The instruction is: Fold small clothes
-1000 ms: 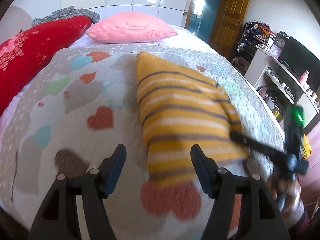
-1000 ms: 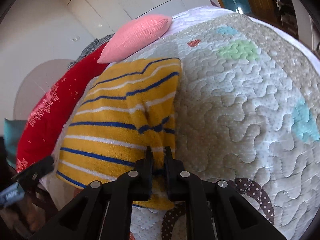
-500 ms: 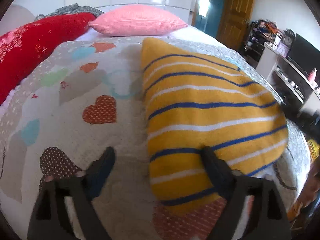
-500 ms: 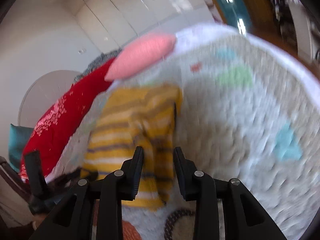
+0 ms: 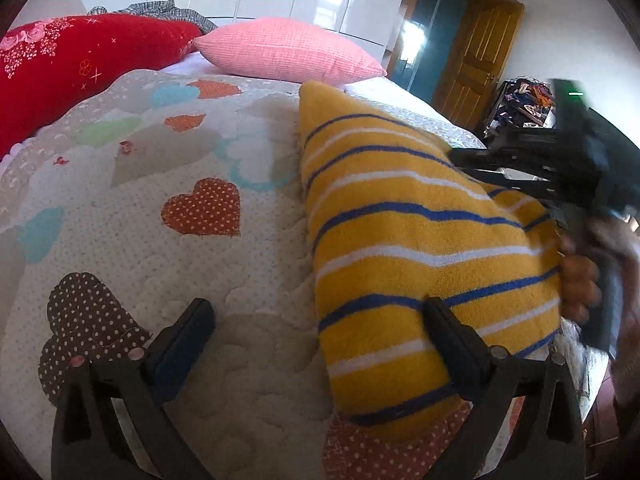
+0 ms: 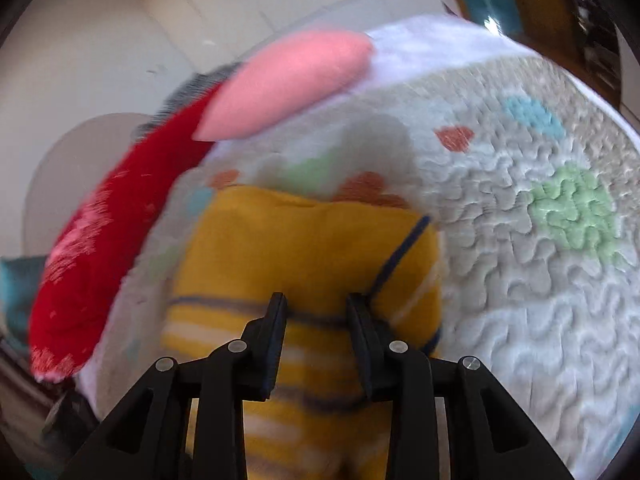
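Yellow striped garment (image 5: 416,248): we have let go of its corner.
Our right gripper (image 6: 316,312), clamped on the cloth a second ago, now stands with jaws apart just over the fold, so this fold looks finished. Our left gripper (image 5: 316,344) hangs wide open and empty, its right finger touching the garment's near end. The garment lies folded on the heart-patterned quilt (image 5: 152,200), below the pink pillow (image 5: 288,54).
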`<state>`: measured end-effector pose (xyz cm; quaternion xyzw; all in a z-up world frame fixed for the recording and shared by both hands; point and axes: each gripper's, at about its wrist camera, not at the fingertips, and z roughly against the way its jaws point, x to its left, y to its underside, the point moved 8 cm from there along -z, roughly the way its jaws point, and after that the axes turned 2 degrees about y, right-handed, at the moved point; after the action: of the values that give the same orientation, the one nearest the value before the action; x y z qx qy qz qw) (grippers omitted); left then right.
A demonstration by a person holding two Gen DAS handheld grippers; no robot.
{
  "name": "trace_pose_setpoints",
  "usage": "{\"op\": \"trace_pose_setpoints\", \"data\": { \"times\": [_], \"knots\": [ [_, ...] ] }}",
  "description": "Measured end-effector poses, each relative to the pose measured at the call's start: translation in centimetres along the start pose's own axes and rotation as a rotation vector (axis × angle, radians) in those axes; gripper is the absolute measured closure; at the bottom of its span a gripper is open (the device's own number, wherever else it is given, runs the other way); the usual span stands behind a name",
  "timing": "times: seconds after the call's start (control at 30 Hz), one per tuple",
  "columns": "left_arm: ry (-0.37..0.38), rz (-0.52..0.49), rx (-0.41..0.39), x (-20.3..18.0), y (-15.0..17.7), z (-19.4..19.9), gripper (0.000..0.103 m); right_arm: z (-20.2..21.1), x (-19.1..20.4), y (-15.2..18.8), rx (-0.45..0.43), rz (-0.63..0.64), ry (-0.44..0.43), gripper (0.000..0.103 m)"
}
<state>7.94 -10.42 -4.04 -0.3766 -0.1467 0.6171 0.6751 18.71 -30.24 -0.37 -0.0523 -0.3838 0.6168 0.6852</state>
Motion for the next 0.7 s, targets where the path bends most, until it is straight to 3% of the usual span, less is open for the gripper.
{"op": "trace_pose_setpoints", "data": {
  "times": [0.1,0.2,0.23,0.27,0.3,0.37,0.7],
  "knots": [
    [0.009,0.004,-0.005,0.1,-0.1,0.0,0.0,-2.3,-2.4,-1.9,-0.001,-0.093,-0.027,0.069],
    [0.019,0.009,-0.007,0.2,-0.1,0.0,0.0,-3.4,-4.8,-2.3,-0.016,-0.263,-0.203,0.072],
    [0.022,0.01,-0.008,0.2,-0.1,0.0,0.0,-3.4,-5.9,-2.0,-0.04,-0.33,-0.282,0.081],
    [0.023,0.01,-0.008,0.1,-0.1,0.0,0.0,-3.4,-6.9,-1.7,-0.055,-0.383,-0.336,0.097],
    [0.024,0.011,-0.009,0.1,-0.1,0.0,0.0,-3.5,-7.8,-1.4,-0.067,-0.433,-0.381,0.103],
    [0.026,0.012,-0.01,0.1,-0.1,0.1,0.0,-2.9,-8.9,-1.4,-0.111,-0.506,-0.508,0.103],
    [0.006,-0.003,-0.011,0.0,-0.1,0.0,0.0,-3.1,-7.8,-1.9,-0.122,-0.455,-0.556,0.097]
  ]
}}
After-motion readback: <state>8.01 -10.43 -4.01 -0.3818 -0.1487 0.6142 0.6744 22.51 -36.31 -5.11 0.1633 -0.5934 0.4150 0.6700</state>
